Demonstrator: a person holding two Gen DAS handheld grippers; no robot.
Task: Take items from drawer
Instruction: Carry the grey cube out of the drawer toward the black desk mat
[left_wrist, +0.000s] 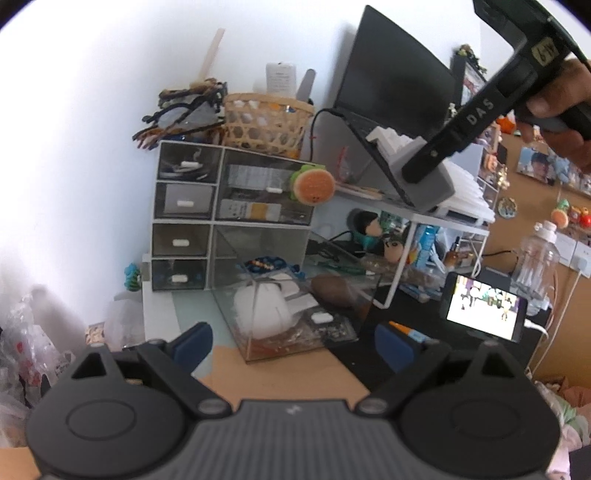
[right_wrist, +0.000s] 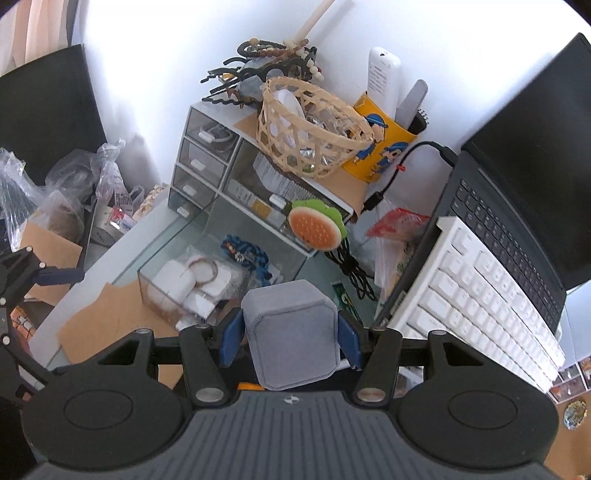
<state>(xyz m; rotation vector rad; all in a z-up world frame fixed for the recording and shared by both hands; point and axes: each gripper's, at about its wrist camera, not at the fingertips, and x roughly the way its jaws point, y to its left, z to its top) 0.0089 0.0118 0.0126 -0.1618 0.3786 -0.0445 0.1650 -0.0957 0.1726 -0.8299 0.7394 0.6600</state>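
A clear drawer (left_wrist: 295, 314) is pulled out of the drawer unit (left_wrist: 229, 218) onto the desk; it holds a white pouch (left_wrist: 264, 310), small packets and a blue beaded band. The drawer also shows in the right wrist view (right_wrist: 177, 266). My left gripper (left_wrist: 291, 343) is open and empty just in front of the drawer. My right gripper (right_wrist: 290, 338) is shut on a grey velvet box (right_wrist: 295, 332), held high above the drawer; the box also shows in the left wrist view (left_wrist: 428, 181), in front of the laptop.
A woven basket (right_wrist: 310, 129) and a yellow cup (right_wrist: 384, 147) sit on top of the drawer unit. A burger-shaped toy (right_wrist: 314, 229) hangs at its corner. A laptop (right_wrist: 517, 177) with a white keyboard (right_wrist: 480, 306) stands right. A phone (left_wrist: 484, 306) and bottle (left_wrist: 535, 266) stand far right.
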